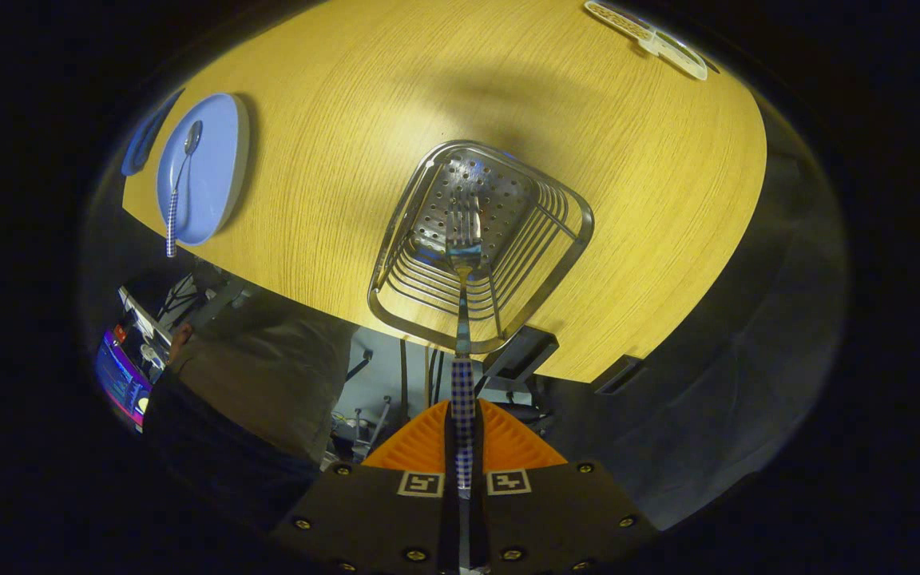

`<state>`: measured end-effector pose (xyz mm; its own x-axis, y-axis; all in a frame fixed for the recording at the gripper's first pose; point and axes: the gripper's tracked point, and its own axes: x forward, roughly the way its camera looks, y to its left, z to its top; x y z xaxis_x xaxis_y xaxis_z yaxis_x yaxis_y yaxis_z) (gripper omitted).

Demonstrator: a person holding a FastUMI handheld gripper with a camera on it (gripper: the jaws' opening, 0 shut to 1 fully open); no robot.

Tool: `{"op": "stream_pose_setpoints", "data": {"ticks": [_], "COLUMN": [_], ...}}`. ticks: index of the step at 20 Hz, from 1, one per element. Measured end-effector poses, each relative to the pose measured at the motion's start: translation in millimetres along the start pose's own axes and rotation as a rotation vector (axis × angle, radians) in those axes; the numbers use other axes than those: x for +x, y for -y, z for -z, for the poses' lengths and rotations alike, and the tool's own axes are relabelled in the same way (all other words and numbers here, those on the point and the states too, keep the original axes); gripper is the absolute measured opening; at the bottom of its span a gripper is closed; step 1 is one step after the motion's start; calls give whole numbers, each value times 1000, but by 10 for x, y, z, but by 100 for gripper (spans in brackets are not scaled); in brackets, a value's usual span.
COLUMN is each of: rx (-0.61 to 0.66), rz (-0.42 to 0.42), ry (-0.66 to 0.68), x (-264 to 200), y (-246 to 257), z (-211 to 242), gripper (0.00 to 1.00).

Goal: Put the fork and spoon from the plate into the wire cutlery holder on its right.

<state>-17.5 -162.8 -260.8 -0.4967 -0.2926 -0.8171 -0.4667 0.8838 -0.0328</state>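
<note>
One item is in transit: tongs [462, 447] pinch the fork [463, 319] by its handle, tines over the wire cutlery holder [560, 263]; spoon [179, 184] remains on the plate [216, 136], awaiting transfer.

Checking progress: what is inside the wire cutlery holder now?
The fork, gripped by the tool, has its tines over the wire cutlery holder's perforated bottom. Nothing else seen inside; the fork hides a strip of it.
</note>
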Motion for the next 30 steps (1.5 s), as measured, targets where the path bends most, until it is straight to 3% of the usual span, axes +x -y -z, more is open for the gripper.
{"op": "stream_pose_setpoints", "data": {"ticks": [8,17,22,30], "rx": [61,88,107,21], "rz": [9,52,52,-21], "ry": [4,153,259,380], "x": [-113,-450,-678,-791], "y": [112,52,-273,-1391], "z": [-208,-74,105,7], "gripper": [11,17,17,17]}}
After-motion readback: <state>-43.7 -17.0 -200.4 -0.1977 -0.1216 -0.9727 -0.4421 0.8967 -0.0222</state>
